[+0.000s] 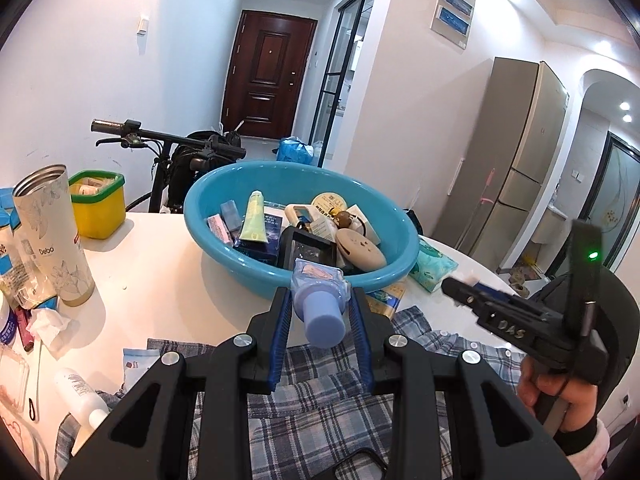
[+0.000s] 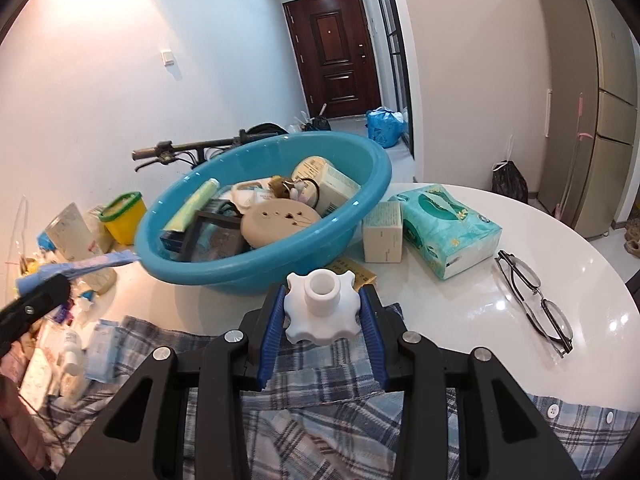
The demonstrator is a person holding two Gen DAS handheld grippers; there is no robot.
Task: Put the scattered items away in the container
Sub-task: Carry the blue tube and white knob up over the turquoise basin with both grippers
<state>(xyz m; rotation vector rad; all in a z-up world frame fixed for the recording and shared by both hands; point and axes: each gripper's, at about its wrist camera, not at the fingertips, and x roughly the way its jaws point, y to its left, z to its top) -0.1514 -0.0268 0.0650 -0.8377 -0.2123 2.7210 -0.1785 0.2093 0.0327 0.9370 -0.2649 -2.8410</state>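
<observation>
We see the left gripper (image 1: 320, 304) clamped narrow on a soft lilac tube (image 1: 318, 294), cap toward us, at the teal plastic basin's (image 1: 208, 216) 6 o'clock rim. Right gripper (image 2: 323, 307) pinches a white lobed plastic knob (image 2: 320, 306), also at 6 o'clock of the basin. Plaid shirt (image 2: 320, 408) below, on the glossy white table (image 2: 460, 308).

Phone case (image 1: 360, 464) cut off below; basin-side booklet (image 2: 356, 274) half-hidden.
</observation>
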